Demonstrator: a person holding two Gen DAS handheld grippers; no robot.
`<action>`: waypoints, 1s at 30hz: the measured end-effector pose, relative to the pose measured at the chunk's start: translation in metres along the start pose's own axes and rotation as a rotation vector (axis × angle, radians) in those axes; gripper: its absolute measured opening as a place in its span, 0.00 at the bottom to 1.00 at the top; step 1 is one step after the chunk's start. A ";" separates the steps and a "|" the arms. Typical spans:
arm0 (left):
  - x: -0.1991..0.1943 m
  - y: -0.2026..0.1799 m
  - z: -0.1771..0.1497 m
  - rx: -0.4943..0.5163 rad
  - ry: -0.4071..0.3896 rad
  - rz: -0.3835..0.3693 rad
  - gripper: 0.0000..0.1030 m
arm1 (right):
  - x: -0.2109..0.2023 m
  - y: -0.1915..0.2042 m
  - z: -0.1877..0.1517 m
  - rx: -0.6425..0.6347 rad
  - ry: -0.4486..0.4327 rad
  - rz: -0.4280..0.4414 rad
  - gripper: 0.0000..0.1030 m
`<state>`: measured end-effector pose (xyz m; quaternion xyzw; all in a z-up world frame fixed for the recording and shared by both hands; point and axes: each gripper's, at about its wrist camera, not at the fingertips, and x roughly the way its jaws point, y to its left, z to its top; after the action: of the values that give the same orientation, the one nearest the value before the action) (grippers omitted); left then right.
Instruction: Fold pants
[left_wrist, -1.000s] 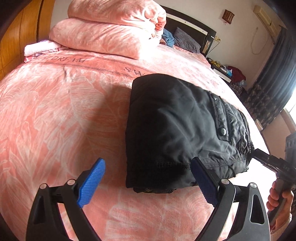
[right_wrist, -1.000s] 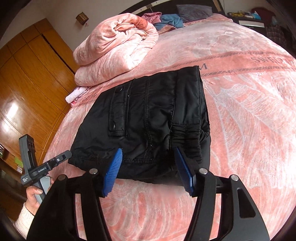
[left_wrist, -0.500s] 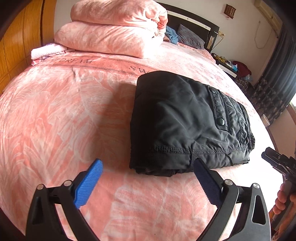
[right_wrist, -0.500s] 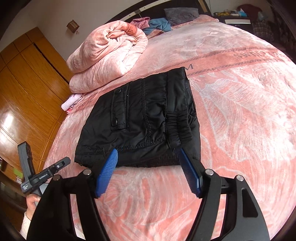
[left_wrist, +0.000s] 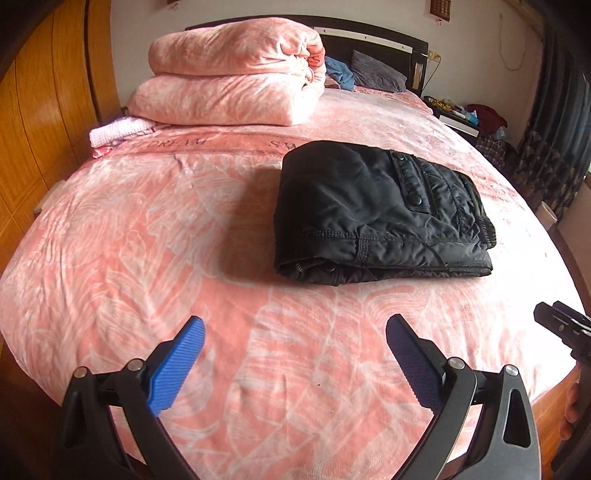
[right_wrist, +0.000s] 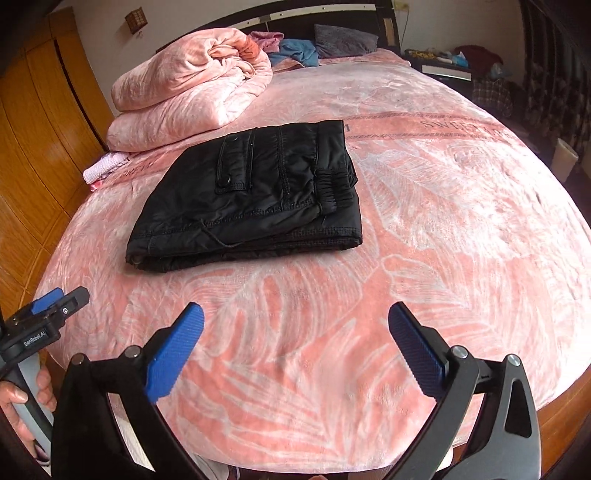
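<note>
The black pants (left_wrist: 376, 214) lie folded into a thick rectangle on the pink bed cover (left_wrist: 147, 236), pocket flap and snap on top. They also show in the right wrist view (right_wrist: 251, 199). My left gripper (left_wrist: 295, 332) is open and empty, well short of the pants, above the cover near the bed's front edge. My right gripper (right_wrist: 295, 321) is open and empty too, also back from the pants. Each gripper shows at the edge of the other's view: the right one (left_wrist: 561, 328), the left one (right_wrist: 48, 310).
A folded pink quilt (left_wrist: 232, 77) is stacked at the bed's far left, with a small pink cloth (left_wrist: 118, 133) beside it. Pillows and clothes lie by the headboard (left_wrist: 373, 37). A wooden wardrobe (right_wrist: 33, 140) stands left; a nightstand (left_wrist: 458, 118) and curtains stand right.
Both grippers have pulled back from the pants toward the bed's front edge. The right gripper's jaws have opened wider. The pants stay folded where they lay.
</note>
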<state>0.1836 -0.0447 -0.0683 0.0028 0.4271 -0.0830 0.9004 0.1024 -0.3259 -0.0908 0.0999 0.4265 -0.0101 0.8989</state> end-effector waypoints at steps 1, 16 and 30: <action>-0.006 -0.001 0.001 -0.004 -0.010 -0.007 0.96 | -0.004 0.003 0.000 -0.008 -0.004 0.007 0.97; -0.079 0.001 0.006 0.013 -0.147 -0.001 0.96 | -0.075 0.030 0.002 -0.017 -0.091 0.052 0.97; -0.059 -0.010 -0.003 0.046 -0.105 -0.007 0.96 | -0.056 0.042 -0.005 -0.051 -0.034 -0.020 0.97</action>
<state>0.1429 -0.0458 -0.0243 0.0176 0.3774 -0.0958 0.9209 0.0672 -0.2873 -0.0436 0.0724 0.4122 -0.0099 0.9082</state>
